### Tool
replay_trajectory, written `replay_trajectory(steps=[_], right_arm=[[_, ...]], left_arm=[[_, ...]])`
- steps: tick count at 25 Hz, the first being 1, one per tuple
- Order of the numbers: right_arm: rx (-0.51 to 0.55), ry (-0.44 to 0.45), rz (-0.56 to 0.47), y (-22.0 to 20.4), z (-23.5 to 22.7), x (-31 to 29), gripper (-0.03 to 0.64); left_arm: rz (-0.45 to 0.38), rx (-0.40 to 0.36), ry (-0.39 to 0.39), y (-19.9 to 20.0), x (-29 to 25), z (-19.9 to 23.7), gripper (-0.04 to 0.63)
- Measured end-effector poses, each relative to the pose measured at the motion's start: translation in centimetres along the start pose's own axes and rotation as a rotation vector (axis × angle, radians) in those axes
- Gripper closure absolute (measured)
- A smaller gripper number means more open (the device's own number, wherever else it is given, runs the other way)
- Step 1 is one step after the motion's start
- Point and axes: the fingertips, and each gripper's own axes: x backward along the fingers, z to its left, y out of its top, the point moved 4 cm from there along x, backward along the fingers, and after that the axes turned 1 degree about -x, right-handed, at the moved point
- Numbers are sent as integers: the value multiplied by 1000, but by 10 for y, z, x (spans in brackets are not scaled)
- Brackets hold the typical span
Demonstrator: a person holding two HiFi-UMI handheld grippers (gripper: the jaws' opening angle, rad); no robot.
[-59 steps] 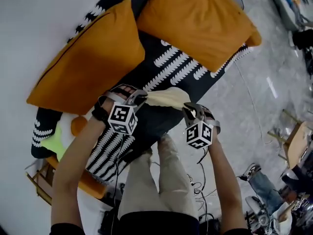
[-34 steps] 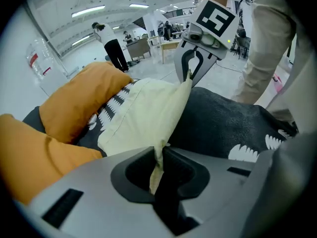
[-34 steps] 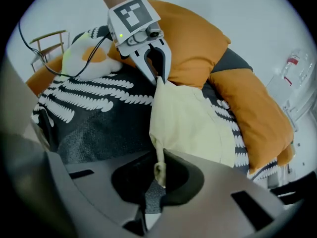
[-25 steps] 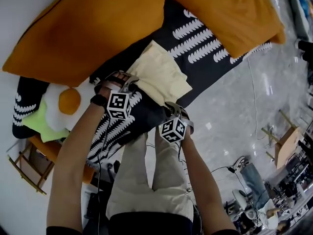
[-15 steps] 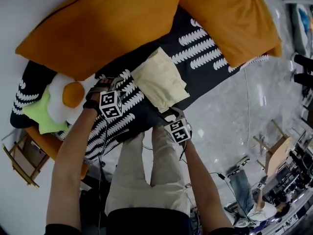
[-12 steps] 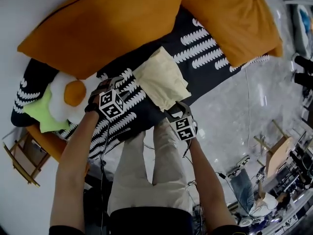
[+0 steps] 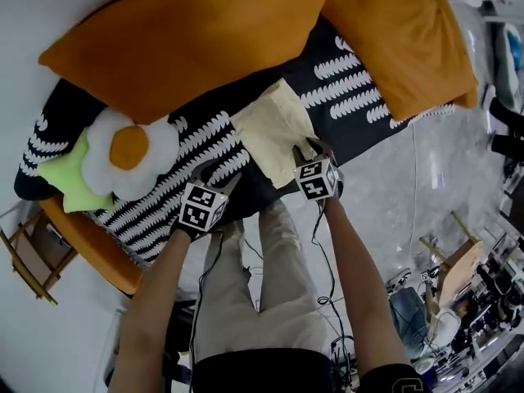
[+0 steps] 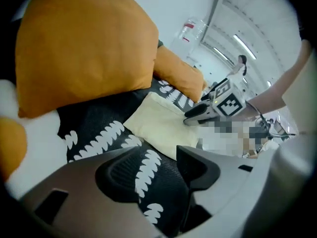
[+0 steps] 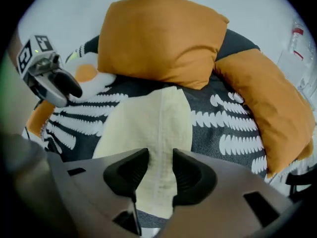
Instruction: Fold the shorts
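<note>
Shorts (image 9: 148, 128) are laid lengthwise just ahead of the right gripper (image 9: 159, 158), nothing being held in its parted jaws (the left gripper (image 8: 163, 158), also unclenched, is farther).

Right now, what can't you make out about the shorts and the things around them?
Shorts: near hem, right gripper view, hidden behind the right gripper's own fingers.
Whether those fingers touch the cloth: no view settles it.
Fried-egg cushion: left gripper view, cut off by the left edge.
Bottle: left gripper view, too small to read its label.
</note>
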Motion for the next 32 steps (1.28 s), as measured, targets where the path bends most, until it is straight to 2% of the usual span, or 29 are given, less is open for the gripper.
replay_trajectory(steps=[2,5,10,12,15,18,20,22,25,27,28,29,30,32], right_arm=[[11,-20,86,-2,-2,-25,449],[8,-17,139,4,-2,-30,451],[18,31,135,4,-1,-6,448],[25,20,98,10,-10,11,387],[-20,15,12,33,-27,28,385],[-81,112,-31,59,-42,5,367],[-71,186,-50,78,-52,-17,329],[-35,240,-59,96,-56,-35,320],[-19,279,-20,106,-47,-58,313],[-46,295,7,101,-38,-63,333],[-61,308,10,98,-36,-60,369],[-73,327,9,98,-37,-55,428],[-81,352,2,99,-39,-47,485],[-77,401,-19,106,-43,-30,537]], left_arm=[[-15,68,0,-10,3,6,353],[-36,124,11,-18,11,3,351],[-32,147,21,-28,15,-1,351],[-53,186,13,-24,12,1,351],[-85,295,-24,-20,0,7,348],[-78,373,-61,-10,-28,22,347],[-94,449,-51,3,-54,34,325],[-144,556,-45,17,-77,41,322],[-213,671,-27,34,-88,57,319],[-215,727,-5,33,-90,62,321],[-208,749,4,31,-92,61,351],[-203,762,8,32,-94,59,470],[-204,765,6,36,-95,56,506],[-223,750,-14,51,-89,50,535]])
